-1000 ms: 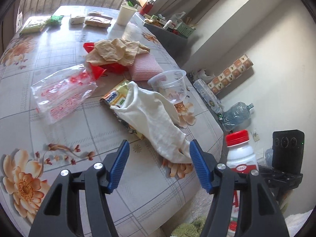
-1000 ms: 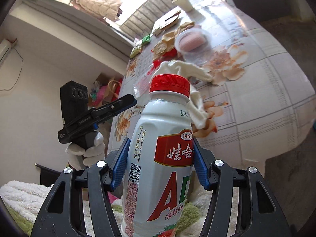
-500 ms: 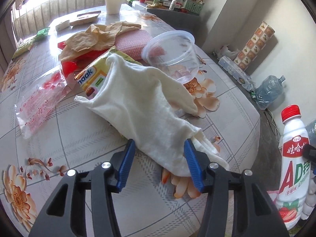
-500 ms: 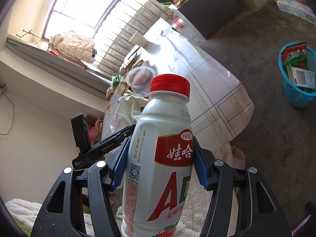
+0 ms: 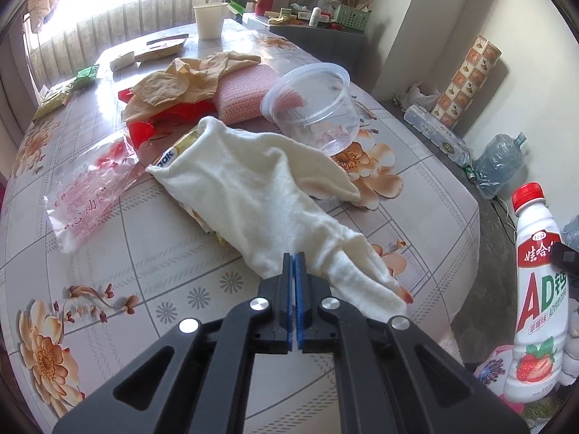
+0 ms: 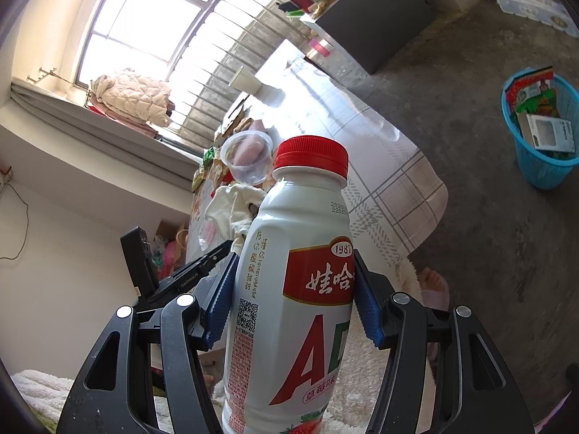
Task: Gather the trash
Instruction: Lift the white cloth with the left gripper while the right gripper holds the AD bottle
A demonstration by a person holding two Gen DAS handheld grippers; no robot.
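My left tool [image 5: 293,257] is pinched tight on the white glove [image 5: 260,195] near the tabletop's front edge — right tool [image 6: 293,300] clamps the bottle [image 6: 293,289]. Next, I'd say — lift, carry to the basket [image 6: 542,166].

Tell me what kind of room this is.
Probably a lived-in home dining area: a round table under a floral plastic cloth strewn with wrappers, a barred window, and a blue plastic waste basket on the concrete floor.

Snack packet [image 5: 170,153] (mostly under white glove [image 5: 260,195])
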